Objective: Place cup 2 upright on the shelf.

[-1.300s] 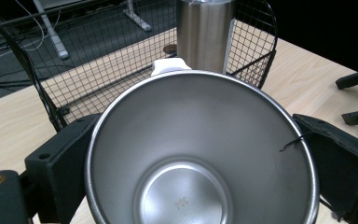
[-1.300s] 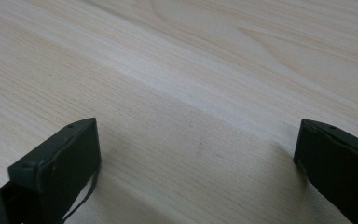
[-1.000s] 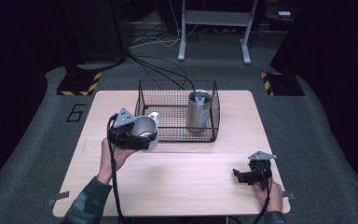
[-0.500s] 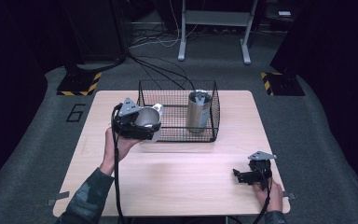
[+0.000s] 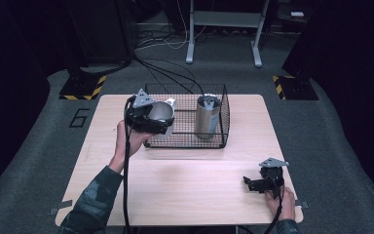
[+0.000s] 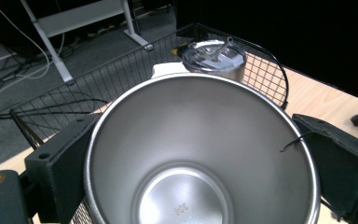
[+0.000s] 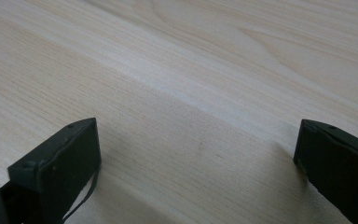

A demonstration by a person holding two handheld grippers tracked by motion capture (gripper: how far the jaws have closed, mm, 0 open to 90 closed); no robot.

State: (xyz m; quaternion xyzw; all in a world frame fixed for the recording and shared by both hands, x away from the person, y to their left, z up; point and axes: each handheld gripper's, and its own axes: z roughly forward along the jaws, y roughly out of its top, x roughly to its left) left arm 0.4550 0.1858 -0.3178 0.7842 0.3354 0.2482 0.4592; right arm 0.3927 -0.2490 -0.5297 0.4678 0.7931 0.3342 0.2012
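Note:
My left gripper (image 5: 153,119) is shut on a steel cup (image 5: 160,116), held in the air over the left edge of the black wire basket (image 5: 219,105). In the left gripper view the cup's open mouth (image 6: 200,154) faces the camera between both jaws, and it is empty inside. A steel tumbler with a lid (image 5: 207,116) stands upright inside the basket, and the lidded tumbler (image 6: 214,58) rises just beyond the cup's rim. My right gripper (image 5: 251,184) rests open low over the wooden table (image 5: 190,190) at the front right, nothing between its jaws.
The wire basket (image 6: 65,95) sits at the back middle of the table. Bare wood (image 7: 205,79) lies under the right gripper. Beyond the table are dark carpet, cables and a metal stand's legs (image 5: 224,34).
My left gripper has carried the steel cup up and to the right, from beside the basket's left front corner to over its left edge. The right gripper has stayed still.

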